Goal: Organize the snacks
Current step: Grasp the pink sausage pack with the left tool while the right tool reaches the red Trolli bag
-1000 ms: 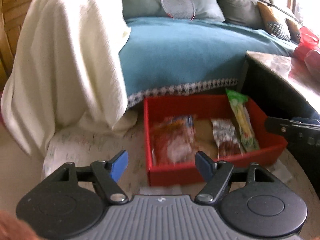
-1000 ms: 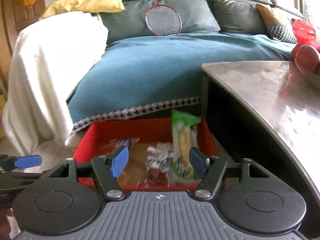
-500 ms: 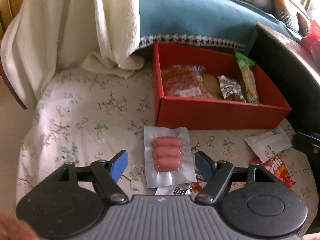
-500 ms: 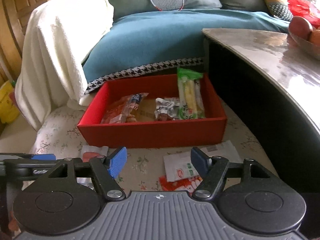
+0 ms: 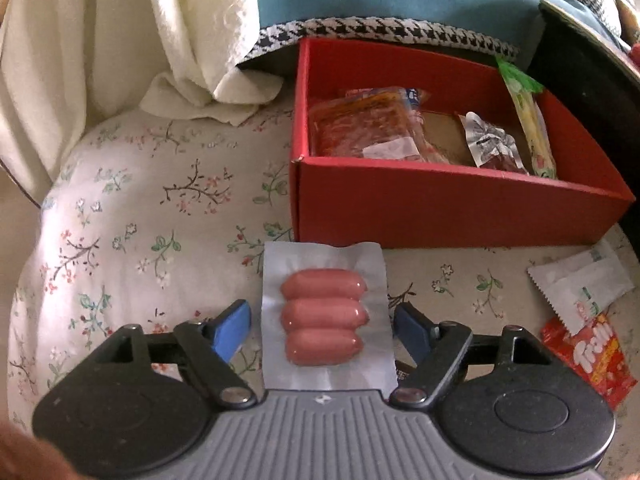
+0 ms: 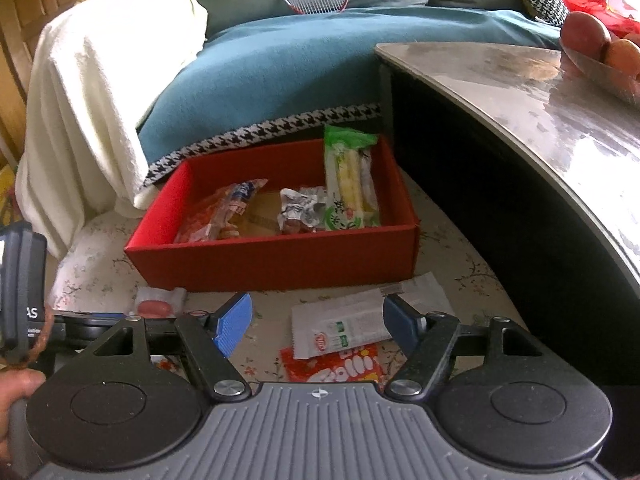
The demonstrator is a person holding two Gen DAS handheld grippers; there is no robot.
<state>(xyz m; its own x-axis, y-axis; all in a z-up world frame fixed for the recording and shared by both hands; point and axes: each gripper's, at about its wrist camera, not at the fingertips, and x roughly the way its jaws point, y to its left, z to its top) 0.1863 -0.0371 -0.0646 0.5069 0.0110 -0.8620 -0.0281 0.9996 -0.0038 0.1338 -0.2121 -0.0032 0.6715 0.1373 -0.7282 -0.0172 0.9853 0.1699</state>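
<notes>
Sausage pack [image 5: 325, 312] flat on the flowery cushion [image 5: 120, 216], right between the two blue tips of the left claw [image 5: 322, 330]. Left claw wide apart, holding nothing, one tip on each side of the pack. Three pink sausages lying side to side, stacked one after another away from the claw. Long way of the silver pack pointing straight ahead, toward the red box [image 5: 440, 208]. Short way of the pack across the gap, so a squeeze probably meets the thin side edges first. Hard to tell how high the tips sit above the cushion; maybe just over it. Red box just past the far end of the pack, a little to the right, open on top. Already inside the box: an orange-red bag [image 5: 364, 128], a small crinkly silver packet [image 5: 490, 142] and a long green and yellow packet [image 5: 528, 116] leaning on the right wall. Right claw [image 6: 316, 326] also wide apart and empty, farther from the sausages. In the right view, only a corner of the sausage pack [image 6: 154, 306], off to the left side. Under the right claw, a white packet [image 6: 344, 324] on top of a red candy bag [image 6: 340, 366]. Left claw much nearer to the sausage pack, so likely the one for this grab. Then a short trip forward and a bit right to the box.
</notes>
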